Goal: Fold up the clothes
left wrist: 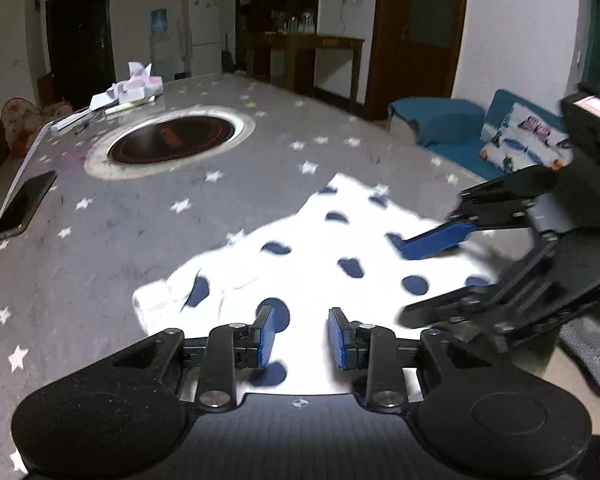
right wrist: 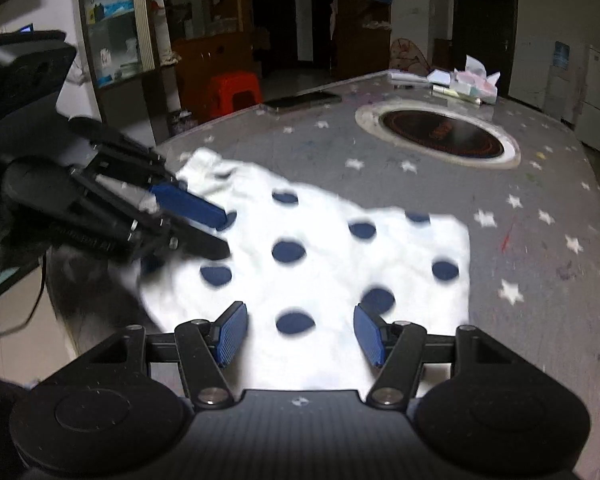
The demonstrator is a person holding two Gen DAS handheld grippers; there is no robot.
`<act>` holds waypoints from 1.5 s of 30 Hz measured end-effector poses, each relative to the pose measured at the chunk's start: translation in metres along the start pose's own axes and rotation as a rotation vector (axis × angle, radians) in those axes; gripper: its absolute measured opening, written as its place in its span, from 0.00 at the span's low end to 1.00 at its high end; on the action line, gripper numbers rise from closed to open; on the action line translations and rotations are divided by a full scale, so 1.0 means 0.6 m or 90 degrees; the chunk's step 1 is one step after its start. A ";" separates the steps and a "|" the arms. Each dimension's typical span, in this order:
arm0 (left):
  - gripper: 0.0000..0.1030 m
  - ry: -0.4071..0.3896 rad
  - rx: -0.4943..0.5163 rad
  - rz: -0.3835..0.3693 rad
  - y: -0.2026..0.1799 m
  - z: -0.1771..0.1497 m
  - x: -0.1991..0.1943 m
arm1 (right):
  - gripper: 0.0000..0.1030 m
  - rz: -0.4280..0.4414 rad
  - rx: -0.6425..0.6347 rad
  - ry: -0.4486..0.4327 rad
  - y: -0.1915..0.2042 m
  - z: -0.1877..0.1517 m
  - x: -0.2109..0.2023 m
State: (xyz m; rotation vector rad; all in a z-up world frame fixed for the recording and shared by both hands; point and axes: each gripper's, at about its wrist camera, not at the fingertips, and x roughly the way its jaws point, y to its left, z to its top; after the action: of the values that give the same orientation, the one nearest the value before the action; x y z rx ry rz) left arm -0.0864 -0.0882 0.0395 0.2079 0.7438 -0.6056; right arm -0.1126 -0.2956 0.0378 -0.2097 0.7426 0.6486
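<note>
A white garment with dark blue dots [left wrist: 320,248] [right wrist: 324,240] lies crumpled on the grey star-patterned table cover [left wrist: 100,260]. My left gripper [left wrist: 302,334] hovers over the garment's near edge, its blue pads apart and nothing pinched between them. In the right wrist view the left gripper [right wrist: 220,230] reaches in from the left over the cloth's left side. My right gripper [right wrist: 300,330] stands open above the near part of the garment, with cloth showing in the gap below. The left wrist view shows the right gripper [left wrist: 420,276] at the garment's right edge.
A round dark hob with a pale rim [left wrist: 172,140] [right wrist: 440,136] is set into the table beyond the garment. A phone [left wrist: 24,208] [right wrist: 300,101] lies by the table edge. Tissues and papers [left wrist: 136,84] sit at the far end. A blue sofa [left wrist: 460,128] stands beside the table.
</note>
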 end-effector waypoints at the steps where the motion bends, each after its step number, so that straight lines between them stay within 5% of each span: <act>1: 0.31 0.002 -0.002 -0.002 0.002 -0.003 0.002 | 0.59 -0.006 -0.004 0.002 -0.001 -0.008 -0.005; 12: 0.31 -0.002 0.008 -0.005 0.005 -0.006 0.005 | 0.59 -0.031 0.019 0.024 -0.038 -0.065 -0.070; 19: 0.31 -0.037 0.021 -0.014 -0.008 0.011 -0.023 | 0.59 -0.037 0.043 -0.034 -0.051 -0.032 -0.094; 31: 0.31 -0.013 -0.018 -0.010 0.002 -0.003 -0.002 | 0.57 0.021 0.037 -0.050 -0.054 0.060 0.035; 37: 0.31 -0.008 -0.022 -0.017 0.004 -0.011 0.001 | 0.56 -0.013 0.067 -0.013 -0.079 0.072 0.098; 45: 0.32 -0.022 -0.031 -0.022 0.009 0.004 -0.008 | 0.53 -0.034 0.098 -0.029 -0.107 0.084 0.079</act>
State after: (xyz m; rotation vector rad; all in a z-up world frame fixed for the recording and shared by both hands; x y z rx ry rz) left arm -0.0845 -0.0827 0.0445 0.1401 0.7294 -0.6225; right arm -0.0186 -0.3038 0.0392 -0.0730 0.7380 0.5418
